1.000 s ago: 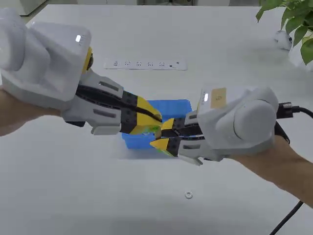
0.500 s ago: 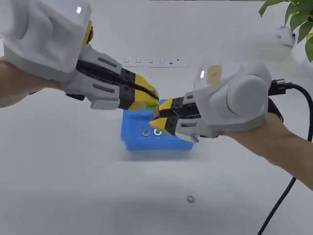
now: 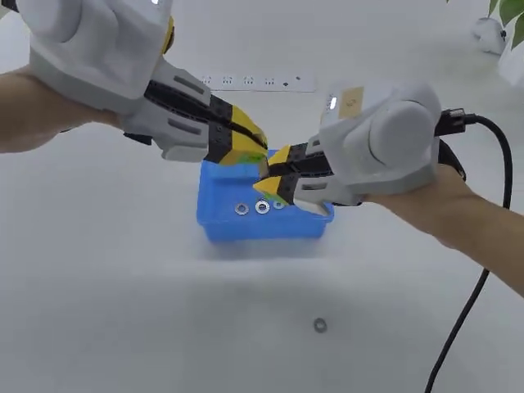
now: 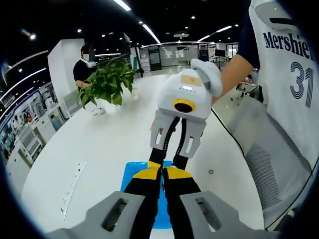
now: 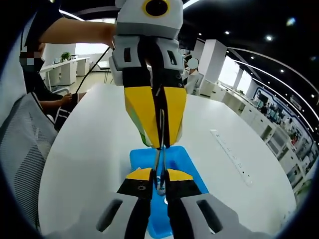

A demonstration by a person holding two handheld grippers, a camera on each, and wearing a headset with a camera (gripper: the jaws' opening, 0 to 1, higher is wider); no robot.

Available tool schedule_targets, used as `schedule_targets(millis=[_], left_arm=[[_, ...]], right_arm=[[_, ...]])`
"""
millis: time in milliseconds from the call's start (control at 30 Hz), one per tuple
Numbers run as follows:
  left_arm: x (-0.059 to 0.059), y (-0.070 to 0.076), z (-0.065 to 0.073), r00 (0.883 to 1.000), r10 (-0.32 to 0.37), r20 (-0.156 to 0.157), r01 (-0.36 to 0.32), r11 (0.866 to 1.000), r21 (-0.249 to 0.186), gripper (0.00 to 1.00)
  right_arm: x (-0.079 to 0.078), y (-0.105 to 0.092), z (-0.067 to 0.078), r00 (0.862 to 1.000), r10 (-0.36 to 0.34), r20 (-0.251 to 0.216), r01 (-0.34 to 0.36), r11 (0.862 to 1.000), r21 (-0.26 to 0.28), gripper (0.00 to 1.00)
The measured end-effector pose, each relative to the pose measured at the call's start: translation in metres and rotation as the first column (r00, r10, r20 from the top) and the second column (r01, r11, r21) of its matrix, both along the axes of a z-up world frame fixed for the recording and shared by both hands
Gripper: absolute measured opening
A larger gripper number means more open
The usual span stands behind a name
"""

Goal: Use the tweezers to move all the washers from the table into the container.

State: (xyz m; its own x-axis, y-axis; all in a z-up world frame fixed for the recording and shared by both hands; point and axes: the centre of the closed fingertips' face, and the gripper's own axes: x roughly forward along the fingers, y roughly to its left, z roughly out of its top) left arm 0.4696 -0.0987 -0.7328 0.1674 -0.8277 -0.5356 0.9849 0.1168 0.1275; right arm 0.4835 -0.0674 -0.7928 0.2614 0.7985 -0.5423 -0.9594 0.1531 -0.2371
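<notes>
1. Reaching in from 10 o'clock in the head view, the left gripper (image 3: 255, 152) meets the right gripper (image 3: 268, 178), which comes in from 3 o'clock; their yellow tips almost touch above the blue container (image 3: 214, 231).
2. Left fingers (image 5: 144, 117) are clenched on the tweezers (image 5: 160, 164), which run as a thin metal strip out of them toward the right gripper in the right gripper view.
3. Right fingers (image 5: 142, 180) are drawn in tight on either side of the same tweezers, gripping them near the lower end.
4. Three washers (image 3: 262, 208) lie inside the container, near its middle, just below the meeting tips.
5. One loose washer (image 3: 319, 326) lies on the white worktop (image 3: 106, 286) at about 5 o'clock from the container, well apart from it.
6. A white power strip (image 3: 250, 82) lies flat at 12 o'clock beyond the container.
7. A black cable (image 3: 483, 270) trails from the right gripper toward 5 o'clock.
8. Green plant leaves (image 3: 509, 16) show at 2 o'clock.
</notes>
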Motion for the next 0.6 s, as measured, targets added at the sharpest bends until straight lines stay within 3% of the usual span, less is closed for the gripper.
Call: schedule_targets(millis=[600], left_arm=[[0.017,0.006,-0.035,0.998,0.017,-0.057,-0.016,1.0,0.013,0.07]], right_arm=[[0.015,0.006,-0.035,0.999,-0.006,-0.052,0.006,1.0,-0.017,0.1]])
